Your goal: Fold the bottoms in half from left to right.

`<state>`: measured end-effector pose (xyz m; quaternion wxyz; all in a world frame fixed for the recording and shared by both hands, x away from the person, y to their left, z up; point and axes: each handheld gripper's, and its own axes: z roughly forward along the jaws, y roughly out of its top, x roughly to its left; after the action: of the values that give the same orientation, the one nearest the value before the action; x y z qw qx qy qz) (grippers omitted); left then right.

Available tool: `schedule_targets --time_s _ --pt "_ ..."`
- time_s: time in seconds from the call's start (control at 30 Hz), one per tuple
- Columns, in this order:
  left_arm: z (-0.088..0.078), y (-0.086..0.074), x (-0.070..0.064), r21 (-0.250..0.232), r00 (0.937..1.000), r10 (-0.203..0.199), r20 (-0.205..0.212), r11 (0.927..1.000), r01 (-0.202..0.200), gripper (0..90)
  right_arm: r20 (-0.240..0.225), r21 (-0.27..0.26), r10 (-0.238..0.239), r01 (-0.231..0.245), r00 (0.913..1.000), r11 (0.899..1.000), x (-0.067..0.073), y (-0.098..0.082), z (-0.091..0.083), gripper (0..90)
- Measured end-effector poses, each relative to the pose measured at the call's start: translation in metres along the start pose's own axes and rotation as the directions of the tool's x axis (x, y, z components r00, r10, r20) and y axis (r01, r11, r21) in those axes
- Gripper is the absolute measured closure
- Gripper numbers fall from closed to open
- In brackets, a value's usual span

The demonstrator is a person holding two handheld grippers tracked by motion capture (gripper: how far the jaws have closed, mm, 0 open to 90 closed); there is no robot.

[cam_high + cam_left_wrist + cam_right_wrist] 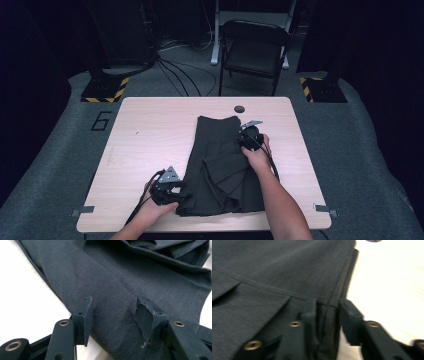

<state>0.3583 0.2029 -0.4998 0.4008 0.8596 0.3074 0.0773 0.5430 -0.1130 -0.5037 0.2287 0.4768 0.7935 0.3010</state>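
While the dark grey folded garment [223, 165] lies lengthwise on the pale wooden tabletop [150, 135], its long axis running away from the person, the left claw [172, 192] hovers at its near left corner, jaws spread over the cloth, pinching nothing. Farther up, the right claw [246, 136] straddles the right edge seam [329, 307], jaws partly parted, grip uncertain.

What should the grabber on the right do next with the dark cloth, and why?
Probably squeeze shut on the cloth's edge. In the right gripper view the right gripper has its jaws apart with the seamed edge of the dark cloth between them, not yet pinched. The left gripper sits open over the near corner, so neither has a hold for folding.
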Motion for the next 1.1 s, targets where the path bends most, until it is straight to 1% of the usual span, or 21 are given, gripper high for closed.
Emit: schedule_targets --time_s 0.1,0.17,0.2,0.27,0.3,0.37,0.4,0.43,0.5,0.6,0.63,0.67,0.8,0.83,0.87,0.9,0.93,0.97,1.0,1.07,1.1 --pt "0.002 -0.001 0.001 0.005 1.0 0.001 0.008 1.0 -0.001 47.4 0.02 0.011 0.026 -0.027 0.9995 1.0 -0.001 0.003 -0.007 55.3" --pt "0.003 -0.001 0.0 0.003 1.0 -0.001 -0.001 1.0 0.001 47.3 0.02 -0.016 0.03 -0.03 0.9993 0.999 0.001 0.006 -0.014 54.7" --pt "0.004 -0.001 0.0 0.002 1.0 -0.002 0.009 1.0 0.002 47.3 0.009 -0.029 0.045 -0.044 0.999 0.999 0.004 0.008 -0.018 54.3" --pt "0.006 -0.001 0.0 0.006 1.0 0.002 0.008 1.0 -0.002 47.3 -0.009 -0.061 0.014 -0.014 0.9999 0.998 0.007 0.012 -0.028 54.0" --pt "0.006 -0.001 0.0 0.006 1.0 0.002 0.008 1.0 -0.002 47.2 -0.009 -0.061 0.014 -0.014 0.9999 0.998 0.007 0.012 -0.028 54.0" --pt "0.008 -0.002 -0.001 0.009 0.9999 0.003 0.01 1.0 -0.003 47.2 -0.058 -0.112 -0.009 0.003 0.9983 0.994 0.015 0.016 -0.041 54.0" --pt "0.008 -0.002 -0.001 0.009 0.9999 0.008 0.008 0.9999 -0.008 47.2 -0.081 -0.126 -0.035 0.025 0.9961 0.992 0.018 0.018 -0.046 53.7" --pt "0.008 -0.001 -0.001 0.013 0.9999 0.01 0.001 0.9999 -0.01 47.2 -0.105 -0.137 -0.038 0.024 0.9937 0.99 0.021 0.019 -0.05 53.3" --pt "0.008 -0.002 0.0 0.007 0.9999 0.012 0.008 0.9999 -0.012 47.2 -0.167 -0.141 -0.046 0.023 0.9849 0.99 0.03 0.02 -0.057 52.8" --pt "0.008 -0.002 0.0 0.012 0.9998 0.015 0.011 0.9998 -0.015 47.2 -0.213 -0.144 -0.119 0.089 0.9698 0.986 0.045 0.02 -0.066 52.8" --pt "0.008 -0.002 0.0 0.012 0.9998 0.015 0.01 0.9998 -0.015 47.1 -0.239 -0.139 -0.133 0.102 0.9617 0.985 0.051 0.02 -0.069 52.8" --pt "0.008 -0.002 0.0 0.013 0.9998 0.015 0.01 0.9998 -0.015 47.1 -0.247 -0.142 -0.142 0.109 0.9585 0.984 0.054 0.02 -0.07 52.8" --pt "0.009 -0.003 0.0 0.002 0.9999 0.005 0.012 1.0 -0.005 47.1 -0.335 -0.138 -0.164 0.124 0.9279 0.983 0.073 0.021 -0.082 51.9" --pt "0.009 -0.003 0.0 0.0 0.9999 0.002 0.012 1.0 -0.002 47.0 -0.351 -0.149 -0.19 0.145 0.9168 0.978 0.079 0.02 -0.085 51.8" --pt "0.009 -0.003 0.001 0.005 0.9999 0.007 0.011 1.0 -0.007 47.0 -0.364 -0.152 -0.194 0.148 0.9109 0.977 0.083 0.02 -0.087 51.5" --pt "0.009 -0.003 0.001 0.005 0.9999 0.007 0.011 1.0 -0.007 47.0 -0.364 -0.152 -0.194 0.148 0.9109 0.977 0.083 0.02 -0.087 51.5" --pt "0.009 -0.003 0.002 0.001 0.9999 0.003 0.014 1.0 -0.003 47.0 -0.385 -0.146 -0.194 0.148 0.9023 0.978 0.088 0.019 -0.089 50.8" --pt "0.009 -0.003 0.002 0.001 0.9999 0.003 0.014 1.0 -0.003 47.0 -0.385 -0.146 -0.194 0.148 0.9023 0.978 0.088 0.019 -0.089 50.8" --pt "0.009 -0.003 0.002 0.0 0.9999 0.005 0.015 1.0 -0.005 47.0 -0.403 -0.149 -0.204 0.156 0.892 0.976 0.095 0.019 -0.091 49.9" --pt "0.009 -0.003 0.002 -0.001 0.9999 0.006 0.015 1.0 -0.006 47.0 -0.421 -0.155 -0.217 0.166 0.8806 0.974 0.102 0.019 -0.093 49.0" --pt "0.009 -0.003 0.002 -0.001 0.9999 0.006 0.015 1.0 -0.006 47.0 -0.421 -0.155 -0.217 0.166 0.8806 0.974 0.102 0.019 -0.093 49.0"
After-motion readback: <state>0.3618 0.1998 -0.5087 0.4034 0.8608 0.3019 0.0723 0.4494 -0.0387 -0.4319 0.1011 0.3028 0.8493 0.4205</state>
